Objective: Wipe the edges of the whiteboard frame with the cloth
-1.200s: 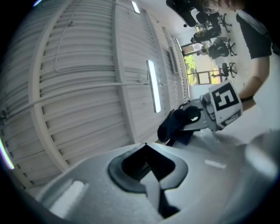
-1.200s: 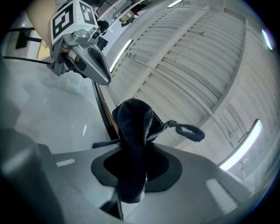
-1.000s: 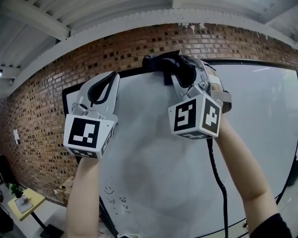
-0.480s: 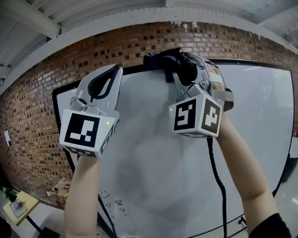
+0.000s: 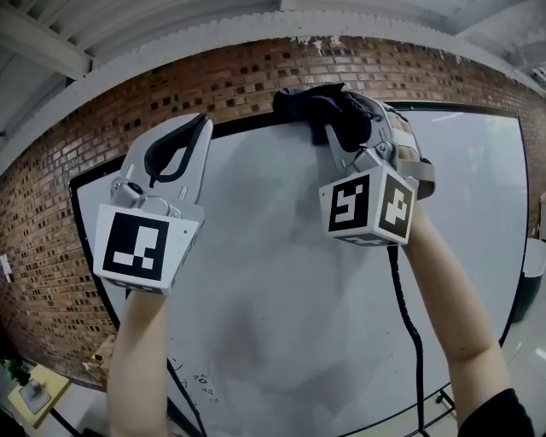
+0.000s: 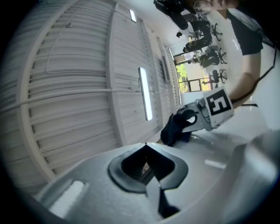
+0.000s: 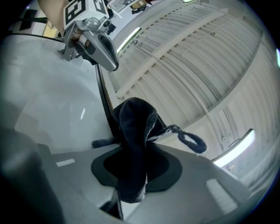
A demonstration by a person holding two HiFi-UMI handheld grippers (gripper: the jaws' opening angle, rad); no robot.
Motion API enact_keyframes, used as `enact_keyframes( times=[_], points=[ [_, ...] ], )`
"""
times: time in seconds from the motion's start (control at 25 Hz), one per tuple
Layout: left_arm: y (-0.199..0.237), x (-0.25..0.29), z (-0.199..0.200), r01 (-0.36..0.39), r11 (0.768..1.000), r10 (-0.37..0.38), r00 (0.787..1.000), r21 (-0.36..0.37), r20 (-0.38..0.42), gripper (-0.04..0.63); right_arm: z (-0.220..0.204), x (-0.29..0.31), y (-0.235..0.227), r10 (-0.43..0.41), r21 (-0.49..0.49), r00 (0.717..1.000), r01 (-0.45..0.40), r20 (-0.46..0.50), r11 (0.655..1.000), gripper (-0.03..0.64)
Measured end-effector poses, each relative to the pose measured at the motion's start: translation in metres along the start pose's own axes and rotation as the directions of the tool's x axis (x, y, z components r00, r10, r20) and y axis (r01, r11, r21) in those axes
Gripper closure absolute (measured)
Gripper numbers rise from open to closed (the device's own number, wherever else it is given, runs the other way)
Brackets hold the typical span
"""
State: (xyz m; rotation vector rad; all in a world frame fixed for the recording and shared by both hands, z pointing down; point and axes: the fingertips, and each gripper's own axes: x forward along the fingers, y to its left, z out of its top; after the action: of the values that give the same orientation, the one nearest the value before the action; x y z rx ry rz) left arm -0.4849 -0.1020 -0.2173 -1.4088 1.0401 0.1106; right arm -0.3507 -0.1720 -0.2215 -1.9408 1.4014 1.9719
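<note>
Nearest the camera, at the bottom of the head view, two bare forearms are reaching upward, and a black cable (image 5: pixel 408 320) is hanging down along the right one. Each forearm is carrying a gripper with a marker cube facing the camera.

The left gripper (image 5: pixel 199 122) is sitting in the left half of the frame. In its own view its jaws are meeting at the tips, with only a small diamond-shaped gap behind them and nothing held there. Its tips are pointing up close to the top edge of the board; whether they are touching it cannot be told.

The right gripper (image 5: pixel 343 119) is sitting in the upper middle of the frame, a little higher than the left one. Its jaws are closing tightly on a dark cloth (image 5: pixel 324 104), which is bunching up out of them, with a thin loop sticking out to the right in the right gripper view. The cloth is pressing against the black whiteboard frame (image 5: pixel 243 126) along its top edge, draping over the strip at the upper centre of the head view.

Behind both grippers the white board surface (image 5: pixel 281 290) is filling the middle of the frame, with faint scribbles showing near its lower left corner. Beyond the frame a brick wall (image 5: pixel 171 92) is curving across the upper left, and a pale ribbed ceiling (image 5: pixel 128 26) is running along the top.
</note>
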Motion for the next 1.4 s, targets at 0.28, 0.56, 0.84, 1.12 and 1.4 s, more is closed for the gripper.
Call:
enact_keyframes(
  times=[0.28,0.56,0.84,1.12,1.4],
  points=[
    [-0.043,0.031,0.018,-0.023,0.999,0.024,0.999,0.038,-0.027,0.592,-0.053,-0.011,-0.024,0.013,0.038,1.000,-0.013,0.012,0.999,0.532],
    [-0.089,0.073,0.037,-0.045,0.998,0.048,0.997,0.045,-0.058,0.592,-0.102,-0.016,-0.052,0.012,0.014,0.999,-0.013,0.053,1.000,0.532],
    [-0.137,0.105,0.044,-0.019,0.993,0.029,0.996,0.118,-0.090,0.592,-0.156,-0.024,-0.073,0.010,0.017,0.998,-0.011,0.057,1.000,0.532],
    [-0.163,0.133,0.046,-0.032,0.994,0.045,0.992,0.105,-0.118,0.592,-0.182,-0.030,-0.082,0.040,-0.036,0.995,-0.037,0.088,0.999,0.532],
    [-0.171,0.146,0.055,-0.017,0.997,0.026,0.995,0.082,-0.100,0.592,-0.204,-0.032,-0.113,-0.014,0.048,0.997,0.010,0.079,0.999,0.532]
  ],
)
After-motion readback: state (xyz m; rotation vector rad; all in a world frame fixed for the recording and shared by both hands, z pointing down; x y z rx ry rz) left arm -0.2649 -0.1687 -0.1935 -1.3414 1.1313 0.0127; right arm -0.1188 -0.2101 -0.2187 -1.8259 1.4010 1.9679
